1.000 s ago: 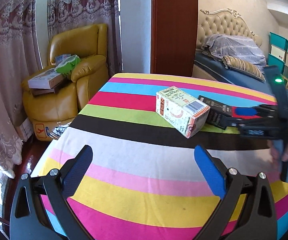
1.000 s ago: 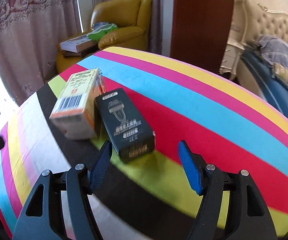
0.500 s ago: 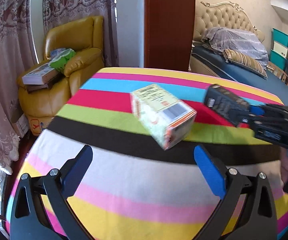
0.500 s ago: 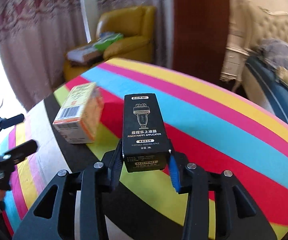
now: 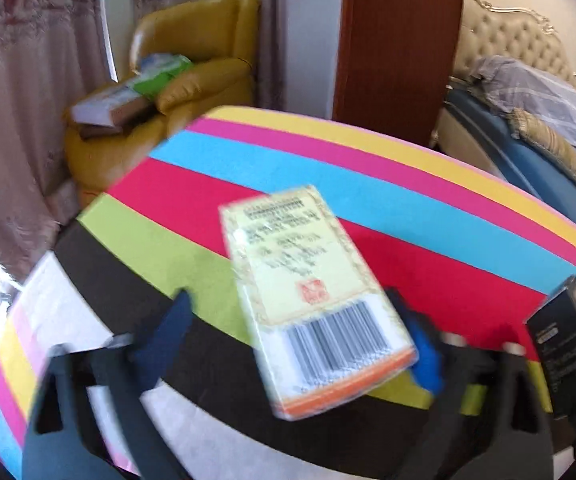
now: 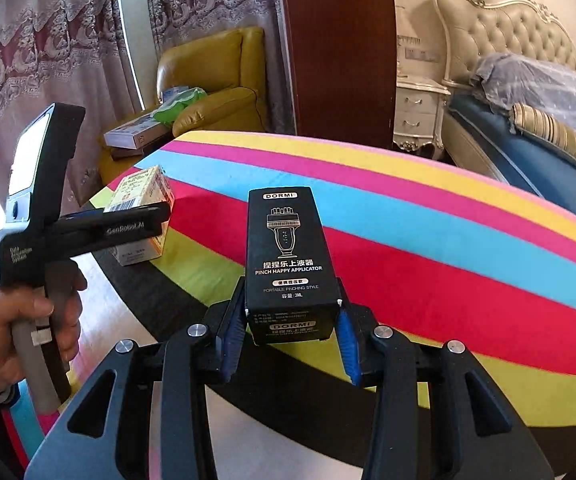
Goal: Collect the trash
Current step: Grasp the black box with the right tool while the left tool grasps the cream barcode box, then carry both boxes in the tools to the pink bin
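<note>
Left wrist view blurs: left claw (image 5: 300, 344) closing around pale carton (image 5: 312, 304), right claw (image 6: 290, 332) grips black box (image 6: 288, 256)

Black grippers (image 6: 290, 350), blue-padded fingers (image 6: 344, 344)

Yellow armchair (image 6: 216, 80); tufted bed (image 6: 528, 92)

Your left gripper (image 5: 300, 332) has the barcode carton (image 5: 316, 304) between its closing fingers, on the table (image 6: 428, 216). To its right, your right gripper (image 6: 290, 340) holds the applicator box (image 6: 288, 256). The armchair (image 6: 216, 76) stands far left, the bed (image 6: 528, 128) far right
</note>
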Tool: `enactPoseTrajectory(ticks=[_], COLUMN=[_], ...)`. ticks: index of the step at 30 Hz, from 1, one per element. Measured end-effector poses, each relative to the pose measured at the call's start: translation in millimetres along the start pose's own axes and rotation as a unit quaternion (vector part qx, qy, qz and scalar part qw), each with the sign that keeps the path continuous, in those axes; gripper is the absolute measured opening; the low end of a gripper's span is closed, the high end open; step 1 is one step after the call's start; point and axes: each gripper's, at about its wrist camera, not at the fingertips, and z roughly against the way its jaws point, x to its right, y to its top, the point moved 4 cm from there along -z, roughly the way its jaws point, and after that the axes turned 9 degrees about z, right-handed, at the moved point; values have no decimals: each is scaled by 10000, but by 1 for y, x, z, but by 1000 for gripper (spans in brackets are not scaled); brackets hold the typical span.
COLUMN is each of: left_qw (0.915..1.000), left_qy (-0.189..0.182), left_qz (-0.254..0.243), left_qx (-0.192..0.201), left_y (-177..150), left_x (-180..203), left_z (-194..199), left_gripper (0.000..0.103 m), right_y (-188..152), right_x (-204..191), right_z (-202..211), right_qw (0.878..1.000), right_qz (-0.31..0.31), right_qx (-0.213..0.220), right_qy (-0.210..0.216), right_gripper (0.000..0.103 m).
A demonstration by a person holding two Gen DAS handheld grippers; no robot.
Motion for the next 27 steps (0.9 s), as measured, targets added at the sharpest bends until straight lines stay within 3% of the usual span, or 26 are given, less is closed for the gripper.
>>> enactPoseTrajectory(ticks=[1, 5, 12, 17, 27], left_qw=[9999, 9983, 9918, 9825, 9688], left_qy=[-86, -403, -904, -1387, -1860], left_qz=[-56, -410, -856, -1184, -1526], left_qx=[-88, 76, 278, 372, 597], left_y=[-2, -15, -53, -88, -146], left_x=[0, 1, -13, -21, -43], left_z=[-1, 16, 60, 95, 156], left_gripper=[57, 50, 50, 50, 50], right_y=[-2, -8, -30, -47, -93], right_x=[-1, -4, -17, -33, -77], right_z=[1, 6, 28, 48, 116], right_qw=[10000, 9999, 9982, 9962, 9912], right_qz=[-5, -97, -358, -526, -551], right_qx=[-19, -98, -151, -93, 215], right_qy=[-20, -88, -468, -686, -1184], right_gripper=[39, 39, 39, 39, 39])
